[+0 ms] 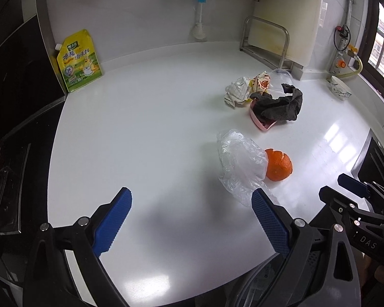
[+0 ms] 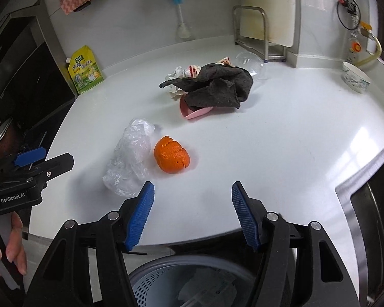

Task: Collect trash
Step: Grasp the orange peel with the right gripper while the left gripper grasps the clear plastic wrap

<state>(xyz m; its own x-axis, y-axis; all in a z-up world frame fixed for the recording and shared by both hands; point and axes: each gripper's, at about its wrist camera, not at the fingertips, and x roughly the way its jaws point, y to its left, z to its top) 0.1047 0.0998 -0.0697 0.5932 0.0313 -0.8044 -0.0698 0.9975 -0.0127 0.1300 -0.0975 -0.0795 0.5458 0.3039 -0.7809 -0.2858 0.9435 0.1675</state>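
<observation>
Below our wide, empty right tongs (image 2: 192, 199) sits a bin (image 2: 192, 281). Beyond it, on the counter (image 2: 268, 153), lie a plastic bag (image 2: 130, 161) and orange peel (image 2: 172, 157). Left tongs (image 1: 192, 209) also wide, empty. We judge nothing grabbed yet; next, close on the bag.

Bag (image 2: 130, 158) touching peel (image 2: 172, 157) left; cloth (image 2: 212, 87) on dustpan (image 2: 192, 112) behind.

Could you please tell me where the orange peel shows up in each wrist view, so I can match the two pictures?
Left wrist: orange peel right of centre, right of the clear plastic bag.
Right wrist: orange peel left of centre, again right of the bag.
Shared landmark: the yellow pouch.
</observation>
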